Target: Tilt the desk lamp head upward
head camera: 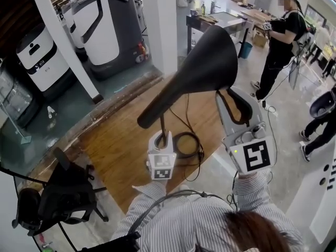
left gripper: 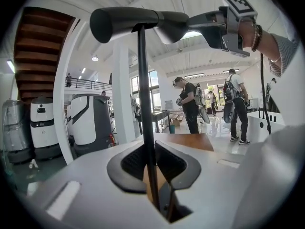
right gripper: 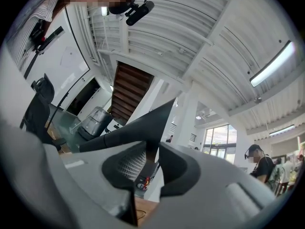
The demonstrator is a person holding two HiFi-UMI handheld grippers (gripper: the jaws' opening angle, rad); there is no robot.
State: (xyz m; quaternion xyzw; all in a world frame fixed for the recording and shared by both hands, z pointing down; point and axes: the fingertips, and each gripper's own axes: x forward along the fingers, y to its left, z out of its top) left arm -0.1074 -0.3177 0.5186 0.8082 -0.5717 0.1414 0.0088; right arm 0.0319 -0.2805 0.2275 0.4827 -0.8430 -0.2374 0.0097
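Well, far on the left a black chair [head camera: 65, 193] sits low by the corner of the wooden desk [head camera: 126, 151]. Behind it, on the green floor, stand some big white machines [head camera: 102, 28], and a white pillar [head camera: 161, 20] rises next to them.

Next comes the left gripper [head camera: 161, 138]. It points up from the desk, and its own view [left gripper: 152, 161] shows the two jaws almost together. They squeeze the thin black pole [left gripper: 144, 104] of the lamp, which runs straight up between the pads. The pole [head camera: 162, 124] is upright.

On top of the pole is the lamp head [head camera: 202, 70]. It is black and shaped like a horn. It is above the middle of the desk, and it is tilted. The thin end hangs low to the left, and the wide round mouth is high to the right. From below, in the left gripper view, it looks like a dark bar across the top of the pole [left gripper: 128, 22].

A black cable [head camera: 186, 143] lies in a loop on the desk, just beside the foot of the lamp.

Then comes the right gripper [head camera: 229, 96]. It reaches up to the wide end of the lamp head. Its jaws are a little way apart, and the edge of the lamp head [right gripper: 128, 130] sits between them, pinched by the pads [right gripper: 152, 151].

Far on the right, well apart from the desk, a person [head camera: 281, 38] in black clothes stands on the shiny floor.
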